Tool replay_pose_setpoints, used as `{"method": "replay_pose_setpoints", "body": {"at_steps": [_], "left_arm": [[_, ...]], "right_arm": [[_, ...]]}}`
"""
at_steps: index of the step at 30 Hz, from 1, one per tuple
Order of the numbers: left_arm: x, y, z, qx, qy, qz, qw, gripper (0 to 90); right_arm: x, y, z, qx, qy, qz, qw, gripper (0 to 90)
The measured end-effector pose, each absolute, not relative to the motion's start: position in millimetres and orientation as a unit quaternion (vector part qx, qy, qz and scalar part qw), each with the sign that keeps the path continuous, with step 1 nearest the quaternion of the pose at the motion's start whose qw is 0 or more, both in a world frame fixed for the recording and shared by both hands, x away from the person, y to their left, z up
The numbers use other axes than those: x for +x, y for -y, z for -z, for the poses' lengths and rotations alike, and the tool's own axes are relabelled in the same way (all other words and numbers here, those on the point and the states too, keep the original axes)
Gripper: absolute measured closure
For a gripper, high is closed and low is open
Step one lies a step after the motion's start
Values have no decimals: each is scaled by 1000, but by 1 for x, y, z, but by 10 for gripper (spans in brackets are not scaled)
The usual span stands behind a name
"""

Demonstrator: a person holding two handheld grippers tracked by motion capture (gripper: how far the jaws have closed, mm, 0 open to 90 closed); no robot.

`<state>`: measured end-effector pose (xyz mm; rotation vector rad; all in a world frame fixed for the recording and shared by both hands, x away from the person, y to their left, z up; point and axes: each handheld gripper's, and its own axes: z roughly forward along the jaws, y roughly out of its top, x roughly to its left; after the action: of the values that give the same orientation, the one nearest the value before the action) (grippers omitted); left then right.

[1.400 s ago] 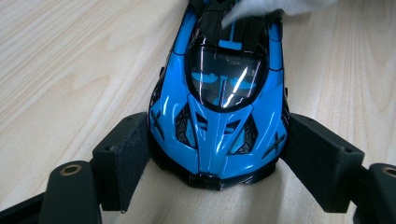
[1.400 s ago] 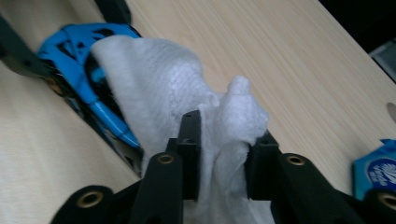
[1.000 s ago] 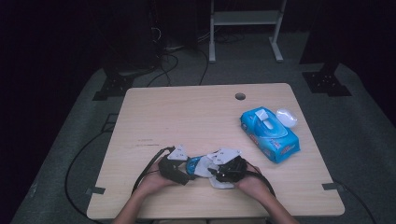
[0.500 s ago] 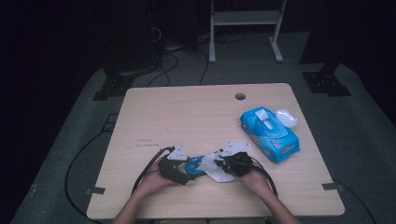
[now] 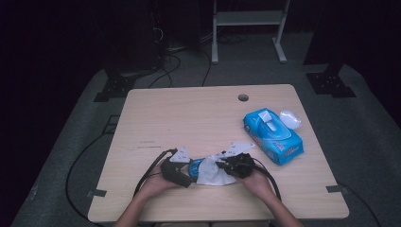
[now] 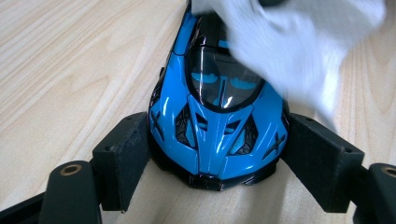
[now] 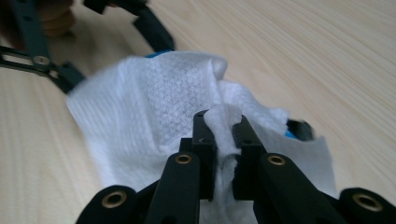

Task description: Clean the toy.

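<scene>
The blue toy car [image 6: 217, 112] sits clamped nose-first between the pads of the left gripper [image 6: 217, 163], one pad on each flank, low on the wooden table [image 5: 198, 118]. The right gripper [image 7: 223, 135] has just been closing, and its jaws now pinch a fold of the white wet wipe [image 7: 159, 112], which drapes over the car's far end. To wipe well, I judge the left should hold firm while the right drags the wipe along the roof with light pressure.
</scene>
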<state>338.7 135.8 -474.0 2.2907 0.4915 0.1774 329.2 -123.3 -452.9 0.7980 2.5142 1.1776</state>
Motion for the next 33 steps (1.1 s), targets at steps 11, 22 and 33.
{"method": "replay_pose_setpoints", "body": {"at_steps": [11, 22, 33], "left_arm": [[339, -135, 474, 900, -192, -71, 384, 238], [339, -134, 474, 900, -193, -72, 384, 238], [340, -135, 475, 903, -200, -64, 376, 222]], "right_arm": [[327, 116, 454, 271, -856, -430, 97, 824], [333, 132, 456, 302, -850, -419, 109, 825], [335, 133, 455, 297, -854, -412, 112, 824]]}}
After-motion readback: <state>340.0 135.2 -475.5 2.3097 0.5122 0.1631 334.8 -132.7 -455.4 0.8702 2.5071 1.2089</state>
